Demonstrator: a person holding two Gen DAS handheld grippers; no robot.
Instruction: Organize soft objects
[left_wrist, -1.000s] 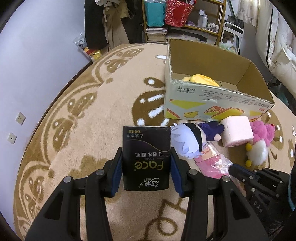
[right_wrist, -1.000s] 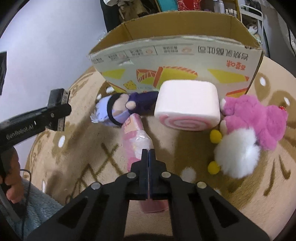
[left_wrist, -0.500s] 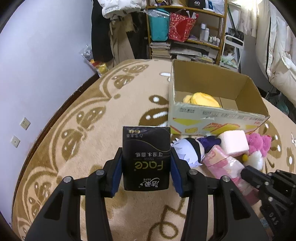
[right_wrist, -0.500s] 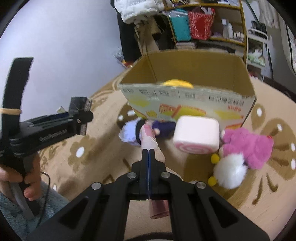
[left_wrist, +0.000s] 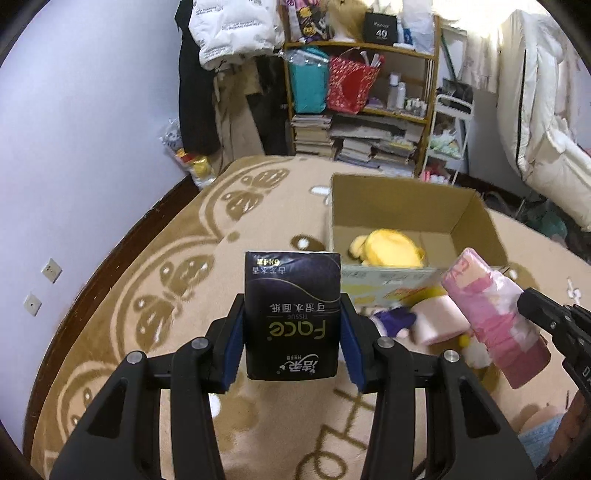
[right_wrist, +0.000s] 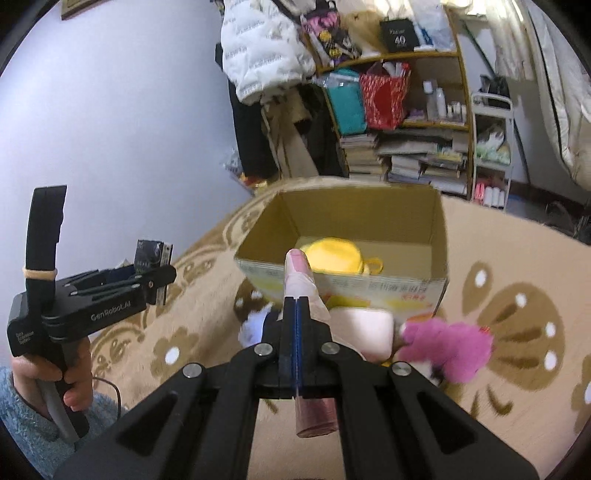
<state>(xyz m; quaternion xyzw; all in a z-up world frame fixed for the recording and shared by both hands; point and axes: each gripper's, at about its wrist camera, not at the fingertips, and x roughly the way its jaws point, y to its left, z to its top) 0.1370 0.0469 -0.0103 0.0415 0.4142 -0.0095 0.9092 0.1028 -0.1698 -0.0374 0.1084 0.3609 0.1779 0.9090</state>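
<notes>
My left gripper (left_wrist: 291, 325) is shut on a black tissue pack (left_wrist: 291, 314) and holds it high above the rug; it also shows in the right wrist view (right_wrist: 151, 258). My right gripper (right_wrist: 296, 306) is shut on the wrapper of a pink tissue pack (right_wrist: 301, 280), which hangs in the air before the open cardboard box (right_wrist: 343, 284); the pack also shows in the left wrist view (left_wrist: 491, 317). A yellow plush (left_wrist: 388, 247) lies in the box (left_wrist: 406, 206). A pink roll cushion (right_wrist: 365, 332), a pink plush (right_wrist: 447, 347) and a purple-haired doll (left_wrist: 393, 321) lie on the rug in front.
The beige patterned rug (left_wrist: 184, 277) covers the floor. A cluttered shelf (left_wrist: 365, 103) with books and bags stands behind the box. A purple wall (left_wrist: 74, 129) runs along the left. White bedding (left_wrist: 546, 122) lies at the right.
Both grippers have risen well above the rug with their packs. The pink tissue pack has left the floor and now hangs near the box's front edge.
</notes>
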